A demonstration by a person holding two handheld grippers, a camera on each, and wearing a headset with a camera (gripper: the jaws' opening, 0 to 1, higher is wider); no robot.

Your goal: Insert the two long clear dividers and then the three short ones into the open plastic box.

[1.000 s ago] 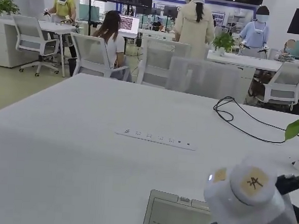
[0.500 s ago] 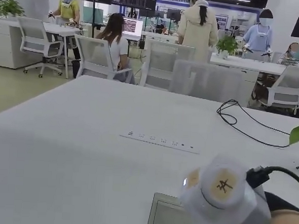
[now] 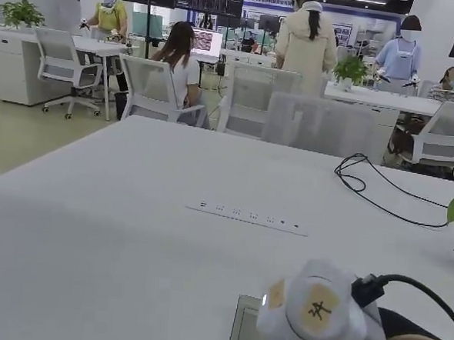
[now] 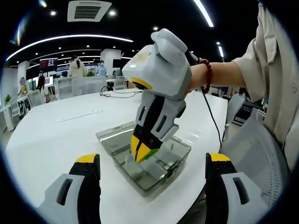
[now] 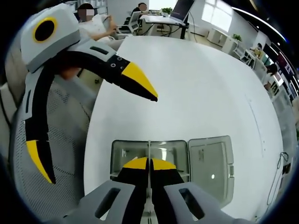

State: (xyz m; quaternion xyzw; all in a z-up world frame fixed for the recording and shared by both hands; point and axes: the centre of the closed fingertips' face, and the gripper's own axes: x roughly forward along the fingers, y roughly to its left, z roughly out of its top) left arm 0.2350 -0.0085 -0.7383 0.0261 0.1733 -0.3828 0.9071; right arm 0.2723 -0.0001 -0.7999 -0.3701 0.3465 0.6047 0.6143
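The open clear plastic box [image 4: 149,163] lies near the table's front edge, its lid [image 5: 210,163] folded flat beside it. My right gripper [image 4: 140,154] points down into the box. Its jaws [image 5: 149,164] are pressed together on a thin clear divider [image 5: 148,148], seen edge-on and standing across the box's tray. My left gripper [image 4: 152,158] is held back from the box at the table's edge, open wide and holding nothing; it appears again as the left gripper [image 5: 103,140] beside the box. In the head view the right gripper's white body [image 3: 318,318] covers most of the box.
A socket strip [image 3: 247,216] is set into the white table [image 3: 130,233], and a black cable [image 3: 380,187] lies at its far right. Mesh chairs [image 3: 315,121] stand behind the table, with people at other desks. A grey chair [image 5: 56,140] is at the near edge.
In the head view my right gripper has shifted left and lower over the box. The camera has also drifted a little.
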